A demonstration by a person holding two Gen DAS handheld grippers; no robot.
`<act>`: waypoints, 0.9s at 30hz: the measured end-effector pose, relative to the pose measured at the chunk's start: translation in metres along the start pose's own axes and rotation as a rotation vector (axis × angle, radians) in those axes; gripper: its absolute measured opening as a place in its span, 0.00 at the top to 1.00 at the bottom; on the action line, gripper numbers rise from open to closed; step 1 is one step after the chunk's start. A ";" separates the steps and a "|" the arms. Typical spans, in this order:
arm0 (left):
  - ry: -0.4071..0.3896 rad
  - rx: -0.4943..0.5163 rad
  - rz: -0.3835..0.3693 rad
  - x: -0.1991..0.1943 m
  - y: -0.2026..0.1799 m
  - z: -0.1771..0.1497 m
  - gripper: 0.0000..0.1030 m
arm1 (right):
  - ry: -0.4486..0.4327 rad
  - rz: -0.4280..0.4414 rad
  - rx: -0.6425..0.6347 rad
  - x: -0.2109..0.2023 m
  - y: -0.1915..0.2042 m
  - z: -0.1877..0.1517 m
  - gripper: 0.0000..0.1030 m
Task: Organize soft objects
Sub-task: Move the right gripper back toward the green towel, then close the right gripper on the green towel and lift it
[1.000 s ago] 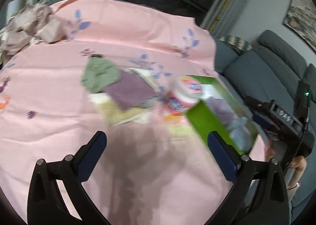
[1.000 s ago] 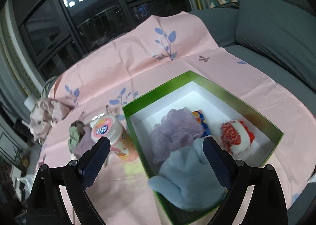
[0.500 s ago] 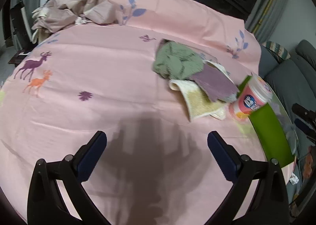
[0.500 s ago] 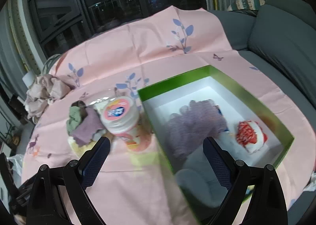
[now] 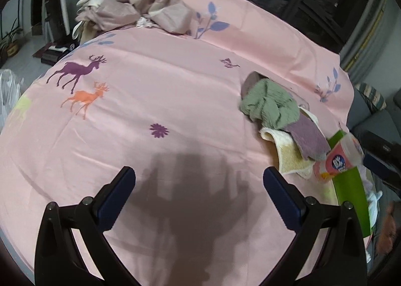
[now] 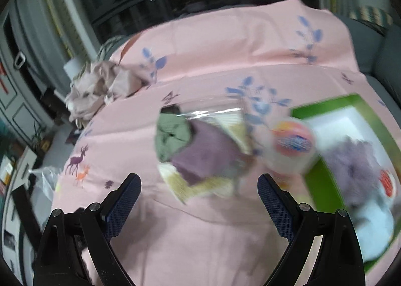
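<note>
- Right wrist view: the right tool point(image 6: 198, 195), fingers spread wide and holding nothing, hangs over the pink sheet point(image 6: 200, 235) facing the pile of cloths; a second ago it looked straight down into the green box point(image 6: 323, 180).
- Just ahead of it lie a green cloth point(image 6: 170, 135), a purple cloth point(image 6: 208, 155) over it and a yellow towel point(image 6: 198, 190) beneath, touching one another; a pink-lidded jar point(image 6: 293, 145) stands between the pile and the box, though the frame is blurred by motion.
- Already inside the box: a lilac fluffy piece point(image 6: 356, 168), a pale blue glove point(image 6: 373, 220) and a red-and-white item point(image 6: 387, 183).
- Left wrist view: the left tool point(image 5: 199, 183), also spread and empty, has swung away from the box toward bare sheet, the cloths now off to its right and a crumpled beige fabric heap point(image 5: 135, 10) at the far edge.
- Judged from this, a drop-off is done and the right tool is lining up on the next cloth; three remain outside.
</note>
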State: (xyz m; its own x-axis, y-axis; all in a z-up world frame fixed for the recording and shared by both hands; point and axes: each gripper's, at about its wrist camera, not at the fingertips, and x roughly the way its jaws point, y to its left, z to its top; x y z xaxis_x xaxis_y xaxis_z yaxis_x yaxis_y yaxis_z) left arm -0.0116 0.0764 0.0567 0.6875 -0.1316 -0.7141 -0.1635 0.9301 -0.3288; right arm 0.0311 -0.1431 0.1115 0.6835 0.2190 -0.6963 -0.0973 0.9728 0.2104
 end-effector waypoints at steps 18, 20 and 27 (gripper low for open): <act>-0.014 0.005 0.040 -0.007 0.008 0.007 0.01 | 0.159 -0.287 -0.223 0.155 0.072 0.045 0.63; -0.009 0.021 0.041 -0.006 0.004 0.006 0.01 | 0.155 -0.269 -0.201 0.157 0.066 0.044 0.82; -0.003 0.030 0.040 -0.004 0.001 0.005 0.01 | 0.068 -0.127 -0.116 0.110 0.053 0.046 0.87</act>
State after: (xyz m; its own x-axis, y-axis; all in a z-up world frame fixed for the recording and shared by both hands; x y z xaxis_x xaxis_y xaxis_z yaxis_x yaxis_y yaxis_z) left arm -0.0104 0.0797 0.0623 0.6833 -0.0930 -0.7242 -0.1697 0.9445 -0.2814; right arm 0.1346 -0.0713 0.0774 0.6454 0.0951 -0.7579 -0.0993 0.9942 0.0402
